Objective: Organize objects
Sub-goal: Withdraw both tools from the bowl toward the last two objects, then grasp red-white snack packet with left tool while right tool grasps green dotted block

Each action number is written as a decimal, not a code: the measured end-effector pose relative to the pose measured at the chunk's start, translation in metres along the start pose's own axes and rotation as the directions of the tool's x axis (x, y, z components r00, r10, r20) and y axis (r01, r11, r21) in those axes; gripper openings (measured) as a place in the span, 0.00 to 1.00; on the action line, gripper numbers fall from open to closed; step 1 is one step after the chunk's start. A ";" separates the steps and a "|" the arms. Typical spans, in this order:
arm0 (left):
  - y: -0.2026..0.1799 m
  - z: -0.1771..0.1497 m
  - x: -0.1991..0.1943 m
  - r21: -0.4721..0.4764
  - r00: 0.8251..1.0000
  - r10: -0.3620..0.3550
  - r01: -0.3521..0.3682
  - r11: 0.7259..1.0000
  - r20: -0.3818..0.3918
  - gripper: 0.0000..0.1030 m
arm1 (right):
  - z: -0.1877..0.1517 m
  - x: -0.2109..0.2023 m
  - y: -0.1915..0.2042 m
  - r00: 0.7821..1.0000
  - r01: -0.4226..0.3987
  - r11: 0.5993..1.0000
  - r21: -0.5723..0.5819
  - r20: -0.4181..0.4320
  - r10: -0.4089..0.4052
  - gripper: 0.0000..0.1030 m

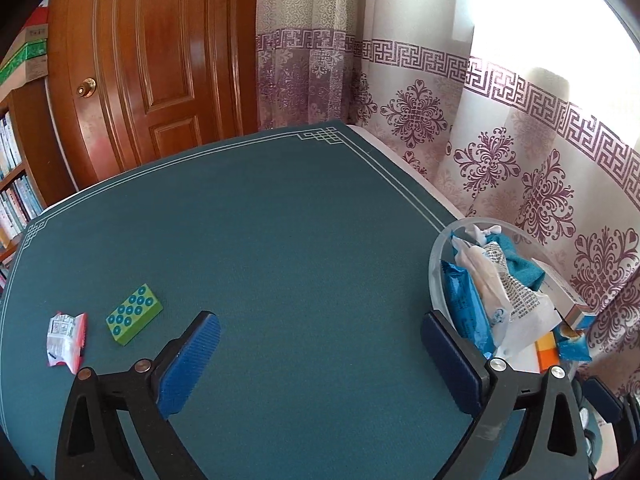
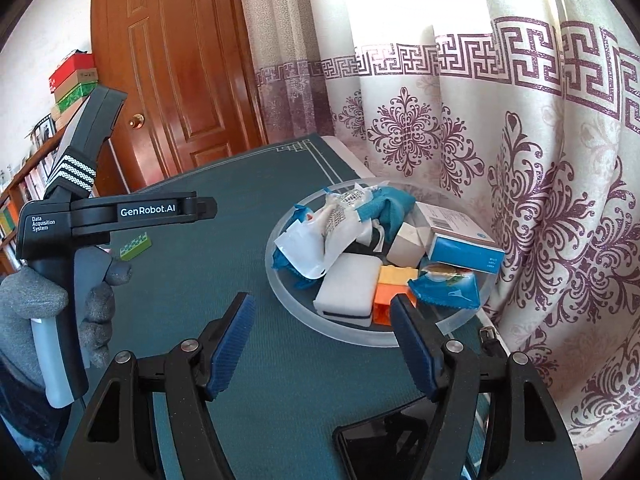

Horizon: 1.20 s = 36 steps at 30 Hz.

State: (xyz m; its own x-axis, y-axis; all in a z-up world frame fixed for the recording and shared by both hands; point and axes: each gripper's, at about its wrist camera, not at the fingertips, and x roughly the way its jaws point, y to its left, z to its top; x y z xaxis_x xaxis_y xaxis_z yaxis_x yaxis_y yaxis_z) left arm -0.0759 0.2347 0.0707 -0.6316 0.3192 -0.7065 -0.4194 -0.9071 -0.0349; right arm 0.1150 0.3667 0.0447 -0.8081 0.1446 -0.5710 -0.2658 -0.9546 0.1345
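Observation:
A clear round bowl (image 2: pixel 288 304) at the table's right edge holds several items: blue snack packets, a white sponge (image 2: pixel 348 288), an orange brick (image 2: pixel 394 284), a blue-and-white box (image 2: pixel 464 248) and a teal cloth. It shows in the left wrist view too (image 1: pixel 436 256). A green studded brick (image 1: pixel 134 314) and a red-and-white wrapper (image 1: pixel 66 338) lie on the teal table mat (image 1: pixel 300 240) at the left. My left gripper (image 1: pixel 320 344) is open and empty above the mat. My right gripper (image 2: pixel 324 320) is open and empty just before the bowl.
The left hand-held gripper body (image 2: pixel 80 216), in a grey-gloved hand, stands at the left of the right wrist view. A black phone (image 2: pixel 384 448) lies on the table under the right gripper. A patterned curtain (image 2: pixel 520 160) hangs right behind the bowl. A wooden door (image 1: pixel 160 60) and bookshelf are beyond.

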 end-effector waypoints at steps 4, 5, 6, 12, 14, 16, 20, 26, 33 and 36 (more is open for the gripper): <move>0.025 -0.007 -0.003 -0.027 0.999 0.047 -0.047 0.999 0.000 0.99 | 0.000 0.003 0.015 1.000 -0.028 0.999 -0.017 -0.007 0.027 0.69; 0.031 -0.009 -0.003 -0.032 0.998 0.061 -0.061 0.998 0.000 0.99 | -0.001 0.004 0.019 0.999 -0.034 0.999 -0.022 -0.010 0.034 0.69; 0.037 -0.010 -0.004 -0.036 0.997 0.076 -0.076 0.996 0.001 0.99 | -0.001 0.004 0.023 0.999 -0.041 0.999 -0.027 -0.012 0.040 0.69; 0.069 -0.021 -0.006 -0.050 0.989 0.149 -0.149 0.988 -0.010 0.99 | -0.004 0.011 0.046 0.996 -0.081 0.995 -0.056 -0.036 0.079 0.70; 0.080 -0.025 -0.007 -0.049 0.984 0.178 -0.179 0.983 -0.009 0.99 | -0.006 0.013 0.055 0.995 -0.097 0.993 -0.067 -0.045 0.094 0.71; 0.092 -0.029 -0.009 -0.052 0.978 0.209 -0.209 0.977 -0.008 0.99 | -0.008 0.017 0.063 0.992 -0.113 0.990 -0.079 -0.058 0.109 0.71; 0.121 -0.036 -0.010 -0.083 0.968 0.250 -0.250 0.965 -0.019 0.99 | -0.010 0.025 0.078 0.987 -0.145 0.985 -0.097 -0.090 0.137 0.71; 0.165 -0.038 -0.011 -0.146 0.954 0.296 -0.298 0.943 -0.037 0.99 | -0.011 0.037 0.096 0.979 -0.172 0.979 -0.112 -0.125 0.158 0.71; 0.215 -0.048 -0.008 -0.222 0.951 0.300 -0.309 0.925 -0.072 0.99 | -0.016 0.050 0.118 0.971 -0.200 0.969 -0.142 -0.160 0.177 0.71; 0.229 -0.051 -0.005 -0.248 0.953 0.290 -0.303 0.920 -0.089 0.99 | -0.016 0.057 0.125 0.965 -0.217 0.965 -0.145 -0.179 0.190 0.71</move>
State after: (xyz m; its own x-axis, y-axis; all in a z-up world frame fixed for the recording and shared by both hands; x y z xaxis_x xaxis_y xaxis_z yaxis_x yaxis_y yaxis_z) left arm -0.1351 0.0115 0.0302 -0.6656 0.0165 -0.7461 -0.0324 -0.9995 0.0068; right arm 0.0445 0.2514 0.0158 -0.7363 -0.0883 -0.6708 -0.0050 -0.9907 0.1359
